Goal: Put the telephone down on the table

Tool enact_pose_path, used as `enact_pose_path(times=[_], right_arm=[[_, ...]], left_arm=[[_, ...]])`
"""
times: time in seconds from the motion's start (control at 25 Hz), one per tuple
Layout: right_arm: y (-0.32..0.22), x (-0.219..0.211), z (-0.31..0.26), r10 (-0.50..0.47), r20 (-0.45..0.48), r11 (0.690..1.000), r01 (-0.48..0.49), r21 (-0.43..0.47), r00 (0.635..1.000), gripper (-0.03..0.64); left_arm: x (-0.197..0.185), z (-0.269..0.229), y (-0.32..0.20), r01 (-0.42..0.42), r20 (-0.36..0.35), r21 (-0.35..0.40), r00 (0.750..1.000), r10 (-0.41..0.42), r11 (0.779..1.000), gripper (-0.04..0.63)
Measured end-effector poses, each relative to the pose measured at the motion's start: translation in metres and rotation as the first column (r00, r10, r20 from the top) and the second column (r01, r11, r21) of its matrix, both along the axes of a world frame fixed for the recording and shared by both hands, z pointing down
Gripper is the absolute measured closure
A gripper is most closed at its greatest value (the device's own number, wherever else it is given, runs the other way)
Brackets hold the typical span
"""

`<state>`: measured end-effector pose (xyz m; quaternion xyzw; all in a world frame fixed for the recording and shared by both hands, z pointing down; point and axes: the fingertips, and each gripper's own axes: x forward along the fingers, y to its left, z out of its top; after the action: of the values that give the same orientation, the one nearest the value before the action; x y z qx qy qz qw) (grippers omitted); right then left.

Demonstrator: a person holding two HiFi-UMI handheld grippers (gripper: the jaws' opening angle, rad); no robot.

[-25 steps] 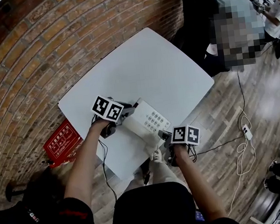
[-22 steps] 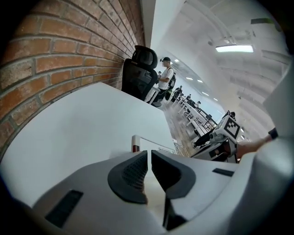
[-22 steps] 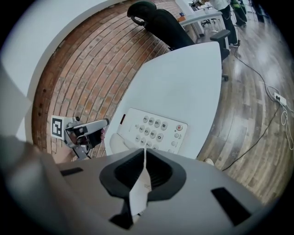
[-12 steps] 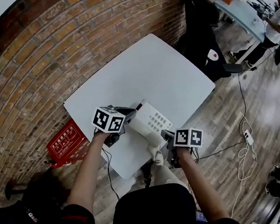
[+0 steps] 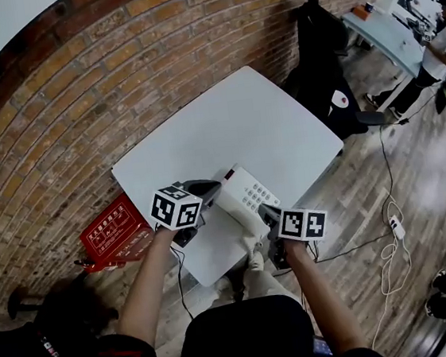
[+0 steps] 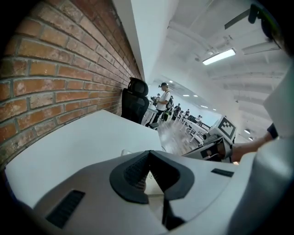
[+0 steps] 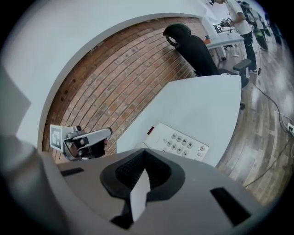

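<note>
Reference item: telephone [image 5: 247, 195], white, keypad facing up. It lies on the white table [image 5: 232, 117], near the table edge closest to the person holding the tongs.

Far left of the telephone: red box [image 5: 110, 230] with white print, on the floor at the foot of the brick wall [image 5: 69, 95].

Just left of the telephone: left tongs [image 5: 210, 187]. The tips point at the telephone's left side. The tongs are fully narrowed and the dark pads meet at the tips. Whether the tips touch the telephone cannot be determined.

Just right of the telephone, on the near side: right tongs [image 5: 265, 210]. These are also fully narrowed, with the pads meeting at the tips. In the right gripper view the keypad shows just beyond the tips, and the tongs body hides the telephone's near corner.

Right of the telephone, past the table corner: black office chair [image 5: 323, 58] against the brick wall.

Far right of the telephone: white power strip [image 5: 394, 211] with its cable on the wooden floor, and a standing person [image 5: 439, 25] at another table.
</note>
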<state>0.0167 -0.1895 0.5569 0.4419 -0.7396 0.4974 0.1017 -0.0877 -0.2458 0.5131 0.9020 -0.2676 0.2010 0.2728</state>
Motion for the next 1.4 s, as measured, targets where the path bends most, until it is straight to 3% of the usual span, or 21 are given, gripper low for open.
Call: enact_pose_path(times=[0.6,0.8,1.04,1.4], right_arm=[[0.015,-0.028,-0.043,0.004,-0.018,0.981,-0.001,0.196,1.0,0.606],[0.021,-0.047,-0.061,-0.059,0.015,0.953,0.052,0.298,0.998,0.606],[0.019,-0.058,-0.087,-0.09,-0.009,0.924,0.087,0.372,0.996,0.604],[0.029,-0.051,-0.127,-0.116,-0.039,0.867,0.12,0.483,0.993,0.604]], left_arm=[[-0.016,-0.034,0.044,0.015,-0.082,0.096,0.997,-0.007,0.995,0.587],[-0.025,-0.043,0.059,0.054,-0.108,0.121,0.993,-0.041,0.991,0.588],[-0.032,-0.058,0.068,0.114,-0.156,0.142,0.983,-0.092,0.983,0.588],[-0.014,-0.091,0.082,0.168,-0.197,0.189,0.972,-0.13,0.968,0.588]])
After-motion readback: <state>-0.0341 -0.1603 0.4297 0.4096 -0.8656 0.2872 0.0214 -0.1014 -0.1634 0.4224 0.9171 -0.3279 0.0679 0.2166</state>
